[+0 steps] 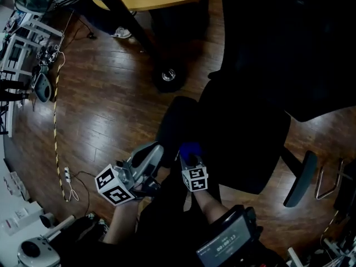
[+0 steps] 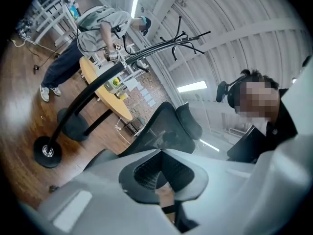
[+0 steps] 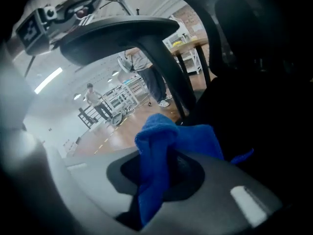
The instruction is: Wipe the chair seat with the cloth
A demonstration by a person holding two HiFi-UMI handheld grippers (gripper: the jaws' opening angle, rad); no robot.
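Pinching the cloth [image 3: 195,141] in the fingers [image 3: 188,175] of the right gripper [image 1: 191,159] — blue folds bunched between them and spilling forward over both. Located at the near left edge of the chair seat [image 1: 245,138], on or just above the dark upholstery; contact not confirmable, too dark to tell. Judged as the start of the wiping step: cloth in hand and at the seat, no sign of a stroke under way. Calls next for pressing the cloth down onto the seat and sweeping across toward the far side, clear of the armrest [image 1: 300,178]. Likely needs the bunch flattened so more than one fold meets the surface.

Right forearm [image 1: 208,204] reaching forward and down from the lower edge of the head view, marker cube [image 1: 194,178] facing up. Left gripper [image 1: 151,156] held just beside the right one, off the seat edge above the wooden floor [image 1: 105,110], aimed up toward a mesh chair back [image 2: 161,124]. Fingers [image 2: 145,172] pressed together at the tips, nothing between them. Idle by appearance — available to steady the chair should it roll or swivel under the stroke.
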